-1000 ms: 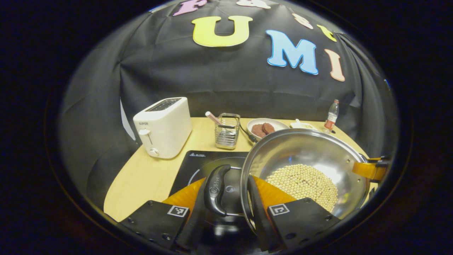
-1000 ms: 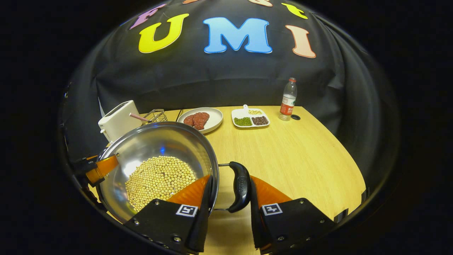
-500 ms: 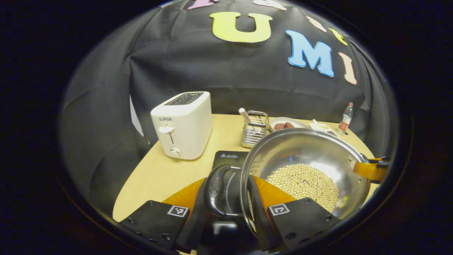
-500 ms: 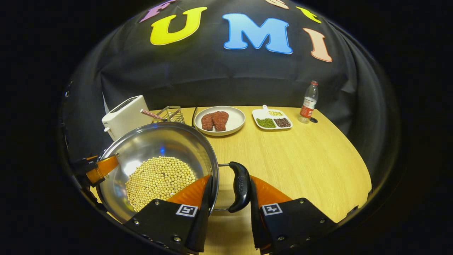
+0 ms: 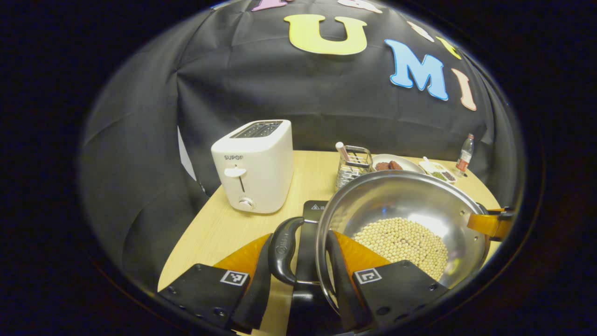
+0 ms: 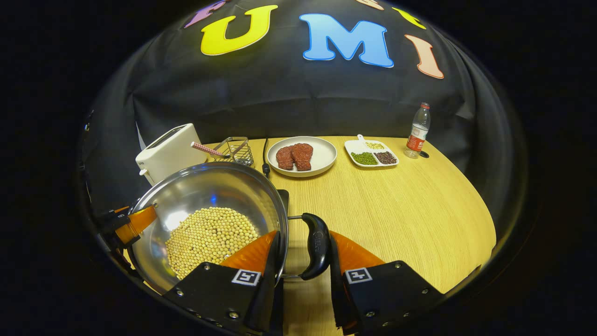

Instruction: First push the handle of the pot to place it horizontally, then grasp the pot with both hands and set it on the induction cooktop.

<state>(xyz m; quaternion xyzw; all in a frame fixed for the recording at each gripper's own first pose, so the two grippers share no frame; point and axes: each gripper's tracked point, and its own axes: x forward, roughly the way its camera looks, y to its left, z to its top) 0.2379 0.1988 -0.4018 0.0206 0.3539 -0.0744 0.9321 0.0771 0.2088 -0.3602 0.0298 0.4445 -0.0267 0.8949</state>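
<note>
Where the pot (image 5: 401, 219) hangs between our two tools, we list it first: steel bowl, a bed of pale beans (image 5: 403, 240) inside, one black loop handle on each side. In the left gripper view the left gripper (image 5: 298, 261) has its jaws clamped across the near handle (image 5: 282, 249) and the pot's rim. The induction cooktop (image 5: 310, 219) shows beneath, at 12 o'clock from that handle, partly under the pot.

In the right gripper view the right gripper (image 6: 303, 254) has its jaws closed over the opposite handle (image 6: 318, 245) and rim.

We note on the wooden table (image 6: 401, 205): a white toaster (image 5: 254, 165) at 11 o'clock from the pot, a wire basket (image 6: 235, 150) at 12, a plate of meat (image 6: 302, 156) and a divided dish (image 6: 371, 154) at 1, and a bottle (image 6: 417, 131) farthest at 2.
</note>
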